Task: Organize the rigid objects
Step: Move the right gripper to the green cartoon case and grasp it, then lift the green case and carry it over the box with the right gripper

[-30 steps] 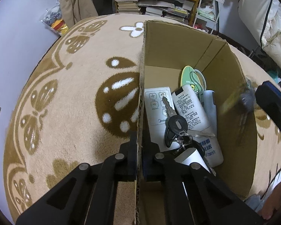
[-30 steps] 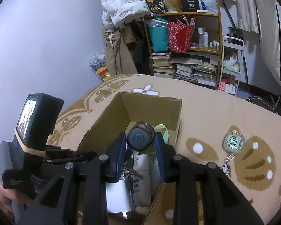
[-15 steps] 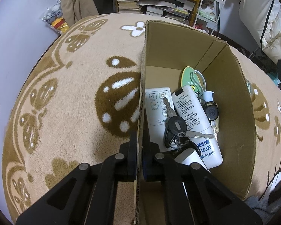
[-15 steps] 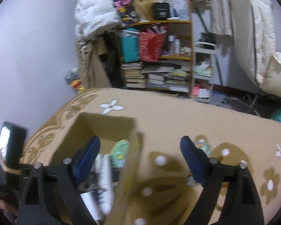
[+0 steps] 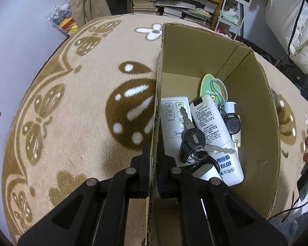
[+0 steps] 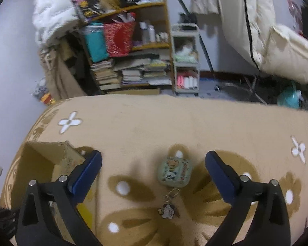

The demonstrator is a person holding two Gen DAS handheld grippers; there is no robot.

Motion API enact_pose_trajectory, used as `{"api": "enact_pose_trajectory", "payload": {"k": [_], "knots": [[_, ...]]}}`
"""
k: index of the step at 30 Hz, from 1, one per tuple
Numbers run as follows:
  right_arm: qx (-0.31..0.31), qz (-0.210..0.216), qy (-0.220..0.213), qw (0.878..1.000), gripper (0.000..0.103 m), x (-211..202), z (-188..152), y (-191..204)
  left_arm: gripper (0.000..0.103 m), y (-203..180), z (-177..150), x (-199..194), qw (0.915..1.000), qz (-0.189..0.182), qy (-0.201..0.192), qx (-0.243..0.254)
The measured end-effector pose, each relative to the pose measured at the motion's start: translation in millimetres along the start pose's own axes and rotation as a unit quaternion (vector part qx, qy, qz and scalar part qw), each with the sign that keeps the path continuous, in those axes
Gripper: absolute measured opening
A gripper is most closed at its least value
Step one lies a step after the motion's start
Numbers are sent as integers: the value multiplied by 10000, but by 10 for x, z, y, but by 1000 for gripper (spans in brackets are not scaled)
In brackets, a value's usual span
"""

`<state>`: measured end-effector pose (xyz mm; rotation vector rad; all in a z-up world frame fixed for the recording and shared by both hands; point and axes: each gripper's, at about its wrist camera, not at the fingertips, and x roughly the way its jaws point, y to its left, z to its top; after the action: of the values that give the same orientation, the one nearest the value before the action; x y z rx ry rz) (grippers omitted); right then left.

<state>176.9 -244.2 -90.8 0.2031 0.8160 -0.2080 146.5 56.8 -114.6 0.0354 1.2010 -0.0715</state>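
The box (image 5: 246, 94) already holds remotes and keys. The left gripper (image 5: 153, 164) clamps its wall at 6 o'clock. The right gripper (image 6: 154, 172) is opening, empty; the keychain case (image 6: 174, 171) on the blanket is left.

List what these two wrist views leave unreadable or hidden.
- Left wrist view: the items under the key bunch and white remotes are covered; the box floor near the left gripper is blocked by its fingers.
- Right wrist view: the box contents are hidden by its wall and a finger; the keychain case print is blurred.
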Motion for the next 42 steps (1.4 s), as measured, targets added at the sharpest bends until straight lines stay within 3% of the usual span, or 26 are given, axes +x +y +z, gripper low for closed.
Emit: {"api": "enact_pose_trajectory", "payload": {"k": [8, 18, 20, 23, 24, 26, 33, 42], "knots": [[-231, -295, 450, 9983, 103, 487, -126, -76, 6, -1, -1, -1, 10000, 0, -6, -17], [-314, -457, 743, 9957, 103, 764, -314, -146, 6, 5, -4, -1, 10000, -7, -10, -33], [-287, -574, 814, 9946, 97, 809, -347, -162, 6, 7, -5, -4, 10000, -14, -10, -39], [-233, -637, 985, 9928, 79, 877, -380, -188, 7, 10, -2, 0, 10000, -21, -9, -44], [-278, -711, 1018, 9919, 66, 890, -393, -188, 7, 11, -3, 2, 10000, -31, -8, -49], [-362, -783, 982, 9914, 62, 869, -405, -179, 7, 15, -4, 4, 10000, -40, -13, -46], [-191, -409, 981, 9942, 62, 691, -439, -212, 7, 19, -6, 3, 10000, -48, -13, -54], [-326, 143, 621, 9974, 62, 207, -479, -97, 7, 17, -3, 1, 10000, -47, -3, -67]]}}
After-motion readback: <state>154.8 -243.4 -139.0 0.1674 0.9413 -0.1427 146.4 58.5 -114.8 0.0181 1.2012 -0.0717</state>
